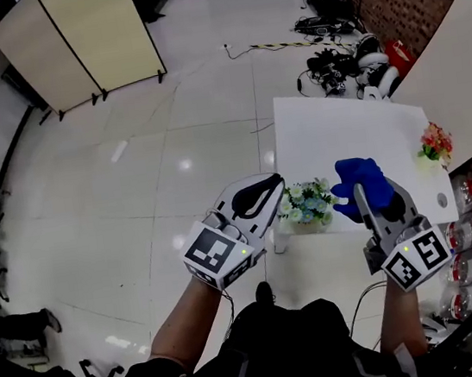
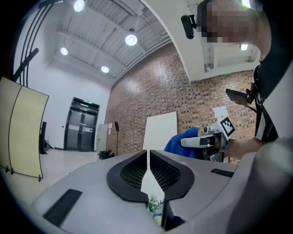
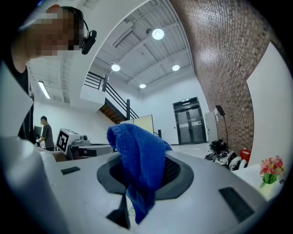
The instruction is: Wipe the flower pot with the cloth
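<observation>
Seemingly the approach: right tongs (image 1: 364,200) clamped on blue cloth (image 1: 358,176), left tongs (image 1: 275,179) closed, empty, flanking flower pot (image 1: 307,203) on white bench (image 1: 341,129); next, press cloth against pot

A small red bouquet (image 1: 435,143) is set at the white table's (image 1: 334,143) right edge — cables and gear (image 1: 345,68) are heaped beyond its far edge, and a folding screen (image 1: 76,40) is stood well apart.
</observation>
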Demonstrator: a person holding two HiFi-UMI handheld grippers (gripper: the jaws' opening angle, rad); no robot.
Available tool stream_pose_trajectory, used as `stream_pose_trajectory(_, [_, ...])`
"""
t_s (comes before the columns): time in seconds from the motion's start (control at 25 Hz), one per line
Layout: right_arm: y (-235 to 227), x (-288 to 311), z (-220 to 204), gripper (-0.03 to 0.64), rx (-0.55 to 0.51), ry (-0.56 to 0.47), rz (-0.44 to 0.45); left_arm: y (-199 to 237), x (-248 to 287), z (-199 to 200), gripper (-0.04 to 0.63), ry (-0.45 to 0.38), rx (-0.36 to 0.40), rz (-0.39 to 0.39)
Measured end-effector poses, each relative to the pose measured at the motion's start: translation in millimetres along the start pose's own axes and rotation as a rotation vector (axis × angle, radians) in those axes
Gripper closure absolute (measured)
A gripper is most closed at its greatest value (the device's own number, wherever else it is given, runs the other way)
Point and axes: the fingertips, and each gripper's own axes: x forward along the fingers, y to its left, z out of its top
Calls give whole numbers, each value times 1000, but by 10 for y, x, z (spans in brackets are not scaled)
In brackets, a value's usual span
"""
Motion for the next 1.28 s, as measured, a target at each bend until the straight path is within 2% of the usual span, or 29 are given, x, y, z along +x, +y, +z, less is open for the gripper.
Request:
stream_pose_trajectory(0.28, [-360,230,-344,520,60,60,-51,348,236,-385,534,38,11,-33])
stream_pose_trajectory(0.4, [-509,336,-438,520,74,82,-39,494,315,-654,503,84,-35,-10])
stream_pose_trajectory(0.52, [-700,379,-677,520,78,118,-51,541,363,-985,454,133,-77,-30])
stream_pose_trajectory(0.64, [-925,387,-1037,520,106,166,-84,562,410,-1309,394,172,-86,-76])
stream_pose_trajectory(0.72, [-1021,384,-1317,520,129,202,-98,542,423,-1550,273,214,-85,-110])
stream_pose_trajectory(0.76, [-1050,378,-1453,520,140,219,-102,529,425,-1667,261,232,-84,-125])
stream_pose_trajectory(0.92, [-1143,346,-1918,520,164,283,-113,476,461,-2047,261,260,-107,-172])
stream_pose_trajectory(1.04, [-1216,317,-2178,520,172,307,-124,462,480,-2315,260,269,-87,-225])
stream_pose_trajectory(1.2, [-1238,243,-2520,520,205,349,-130,465,422,-2635,209,289,-88,-269])
stream_pose_trajectory(1.28, [-1231,213,-2680,520,218,374,-126,481,381,-2785,206,309,-88,-282])
